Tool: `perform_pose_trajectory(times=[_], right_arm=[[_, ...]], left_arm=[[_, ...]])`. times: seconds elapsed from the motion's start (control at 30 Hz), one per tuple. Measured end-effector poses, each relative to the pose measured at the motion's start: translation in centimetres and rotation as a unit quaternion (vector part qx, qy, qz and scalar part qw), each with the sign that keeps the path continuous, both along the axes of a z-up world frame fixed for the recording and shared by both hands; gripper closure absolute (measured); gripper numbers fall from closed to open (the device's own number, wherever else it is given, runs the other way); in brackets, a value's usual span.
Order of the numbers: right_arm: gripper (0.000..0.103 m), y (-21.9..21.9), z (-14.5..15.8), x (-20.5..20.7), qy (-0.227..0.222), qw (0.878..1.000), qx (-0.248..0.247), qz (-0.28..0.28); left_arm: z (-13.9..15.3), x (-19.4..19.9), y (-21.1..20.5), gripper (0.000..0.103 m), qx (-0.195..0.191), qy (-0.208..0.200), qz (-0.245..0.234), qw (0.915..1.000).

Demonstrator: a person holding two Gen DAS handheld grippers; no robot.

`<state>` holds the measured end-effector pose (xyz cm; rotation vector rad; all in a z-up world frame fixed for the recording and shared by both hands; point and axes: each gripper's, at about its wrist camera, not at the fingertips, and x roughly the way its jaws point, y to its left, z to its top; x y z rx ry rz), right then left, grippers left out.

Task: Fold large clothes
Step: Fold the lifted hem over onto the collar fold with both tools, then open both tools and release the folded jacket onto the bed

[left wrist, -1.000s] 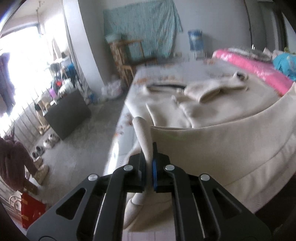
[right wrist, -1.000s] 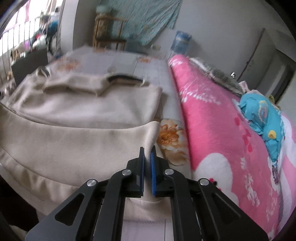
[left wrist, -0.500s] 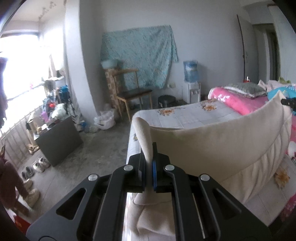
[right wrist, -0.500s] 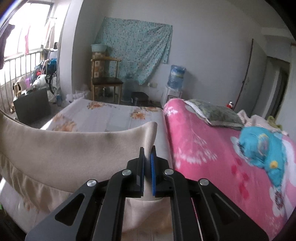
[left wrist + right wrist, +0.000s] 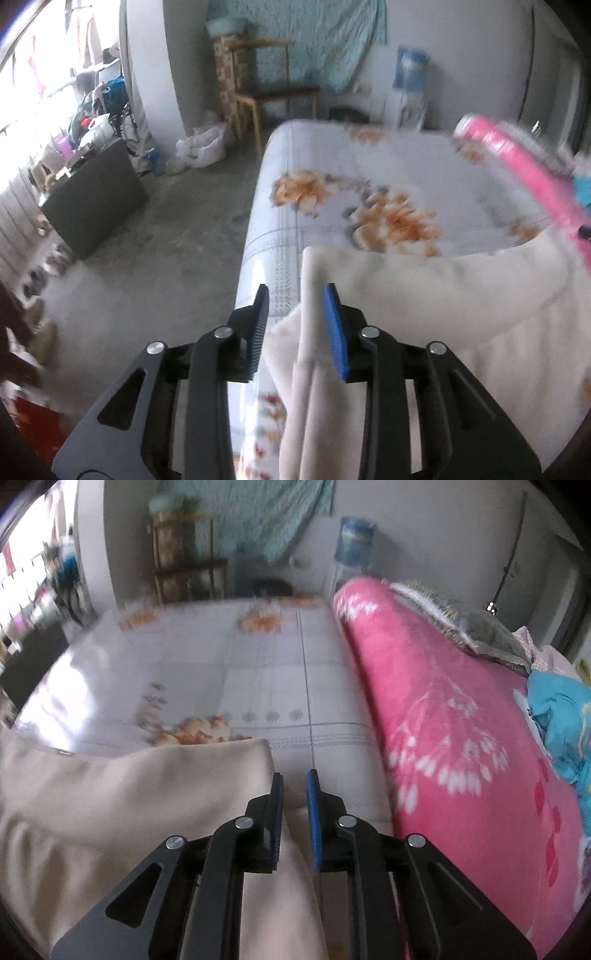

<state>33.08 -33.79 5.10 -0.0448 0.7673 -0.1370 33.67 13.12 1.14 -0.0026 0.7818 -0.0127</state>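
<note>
Releasing is the step: left tool (image 5: 297, 325) is opening, cream garment (image 5: 461, 332) corner loose between its pads; right tool (image 5: 294, 812) opening beside the hem. Let the fold settle on the bed (image 5: 221, 672) before withdrawing.

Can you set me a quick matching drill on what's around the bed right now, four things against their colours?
Things:
1. garment
2. blanket
3. wall cloth
4. finger pads

Colours:
a. teal
b. pink with white flowers
c. cream
d. blue

Pairs: 1-c, 2-b, 3-a, 4-d
</note>
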Motion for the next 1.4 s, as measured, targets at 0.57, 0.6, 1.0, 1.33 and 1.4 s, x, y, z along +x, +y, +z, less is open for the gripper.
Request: perform_pose_trajectory(times=[0.57, 0.6, 1.0, 1.33, 1.4], right_arm=[[0.093, -0.3, -3.6, -11.4, 0.093, 0.995, -0.023, 0.037], [0.093, 0.2, -3.3, -12.3, 0.086, 0.995, -0.027, 0.046], [0.067, 1.4, -2.4, -15.2, 0.074, 0.996, -0.005, 0.042], [0.056, 12.9, -6.8, -12.4, 0.068, 0.984, 0.021, 0.163], [0.056, 14.0, -7.2, -13.0, 0.056, 0.983, -0.029, 0.173]], left_arm=[[-2.1, -12.4, -0.7, 0.071, -0.072, 0.045, -0.047, 0.9953], [-1.6, -12.8, -0.9, 0.070, -0.069, 0.040, -0.053, 0.9954], [0.4, -14.4, -1.4, 0.065, -0.032, 0.019, -0.053, 0.9979], [-3.0, -13.4, -10.7, 0.058, 0.022, 0.049, -0.112, 0.9922], [-2.8, -13.8, -10.6, 0.057, 0.029, 0.040, -0.112, 0.9924]])
